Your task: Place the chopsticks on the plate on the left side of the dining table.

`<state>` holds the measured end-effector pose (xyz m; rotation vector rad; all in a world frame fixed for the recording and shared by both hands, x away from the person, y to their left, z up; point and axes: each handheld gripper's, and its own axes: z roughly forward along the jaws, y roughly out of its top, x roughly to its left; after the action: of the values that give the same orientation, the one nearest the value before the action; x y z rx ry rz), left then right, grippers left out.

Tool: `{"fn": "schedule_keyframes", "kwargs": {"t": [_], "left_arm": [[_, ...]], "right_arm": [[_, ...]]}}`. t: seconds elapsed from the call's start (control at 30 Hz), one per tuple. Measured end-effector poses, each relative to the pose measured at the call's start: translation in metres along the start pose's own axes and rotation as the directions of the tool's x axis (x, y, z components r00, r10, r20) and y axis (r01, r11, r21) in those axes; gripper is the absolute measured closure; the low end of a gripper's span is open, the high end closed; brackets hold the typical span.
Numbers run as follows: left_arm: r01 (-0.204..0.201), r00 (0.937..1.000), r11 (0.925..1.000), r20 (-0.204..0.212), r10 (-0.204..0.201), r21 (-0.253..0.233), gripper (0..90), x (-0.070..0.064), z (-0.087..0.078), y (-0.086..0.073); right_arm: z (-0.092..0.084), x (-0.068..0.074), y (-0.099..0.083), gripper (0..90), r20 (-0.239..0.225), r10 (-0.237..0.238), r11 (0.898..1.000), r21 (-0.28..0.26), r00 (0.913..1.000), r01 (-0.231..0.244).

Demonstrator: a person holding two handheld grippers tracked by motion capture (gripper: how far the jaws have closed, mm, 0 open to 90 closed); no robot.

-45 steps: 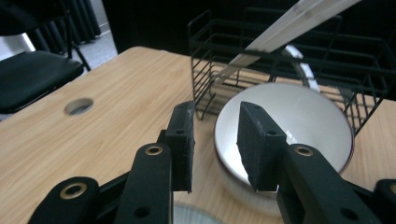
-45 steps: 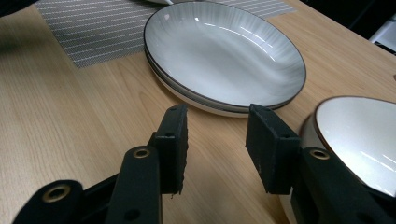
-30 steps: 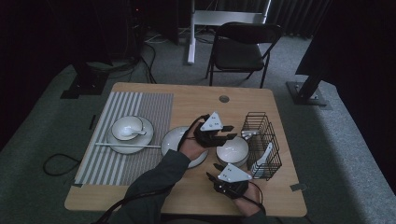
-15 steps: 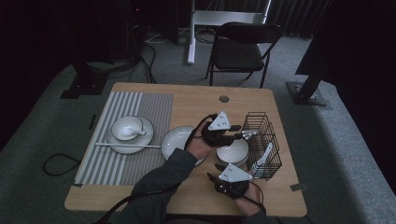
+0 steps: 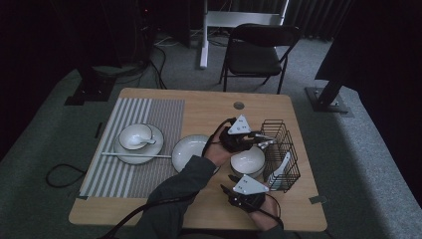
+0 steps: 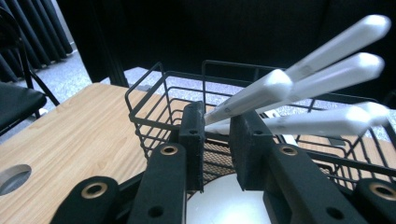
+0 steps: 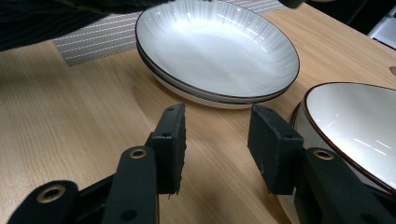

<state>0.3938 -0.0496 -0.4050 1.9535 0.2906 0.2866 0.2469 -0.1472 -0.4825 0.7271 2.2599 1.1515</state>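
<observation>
Left hand-held gripper point(image 5: 251, 138) reaches across to the wire basket point(image 5: 288, 172) at the table's point(image 5: 209, 107) right edge. Its jaws have just been closing — in the left gripper view they pinch the near ends of white utensil handles point(image 6: 289, 81), which slant up and away over the basket rim. Three handles point(image 6: 327, 122) show there; the upper two sit between the pads, the lowest passes just behind them (whether it is gripped too, cannot tell). A white bowl point(image 5: 247, 161) lies directly below this gripper, just beside the basket.

Right hand-held gripper point(image 5: 233, 180) low at the near table edge, jaws released — bare wood between the pads point(image 7: 173, 140) in its own view. The bowl rim sits to its right, a shallow plate point(image 7: 217, 51) ahead.

Further left on the striped mat point(image 5: 144, 142): a small bowl with spoon point(image 5: 135, 137) on a plate, a long stick point(image 5: 137, 156) laid across the plate's near rim. Folding chair point(image 5: 256, 52) beyond the table.
</observation>
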Motion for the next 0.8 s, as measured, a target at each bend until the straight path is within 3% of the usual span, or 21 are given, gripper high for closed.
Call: {"fn": "schedule_keyframes", "kwargs": {"t": [0.3,0.53,0.8], "left_arm": [[0.023,0.9997,0.9997,-0.002,-0.023,0.013,78.8,0.002,0.017,0.001],[0.027,0.9988,0.9996,-0.041,-0.027,0.008,82.7,0.006,0.011,0.002],[0.034,0.9980,0.9993,-0.052,-0.035,-0.013,83.7,0.008,0.005,0.003]], "right_arm": [[0.000,0.000,0.000,56.1,-0.003,-0.001,1.000,-0.003,1.0000,0.001],[0.000,-0.001,0.000,56.1,-0.002,0.001,1.000,-0.004,1.0000,-0.001],[0.001,0.000,0.000,56.1,-0.002,-0.002,1.000,-0.003,1.0000,0.002]]}}
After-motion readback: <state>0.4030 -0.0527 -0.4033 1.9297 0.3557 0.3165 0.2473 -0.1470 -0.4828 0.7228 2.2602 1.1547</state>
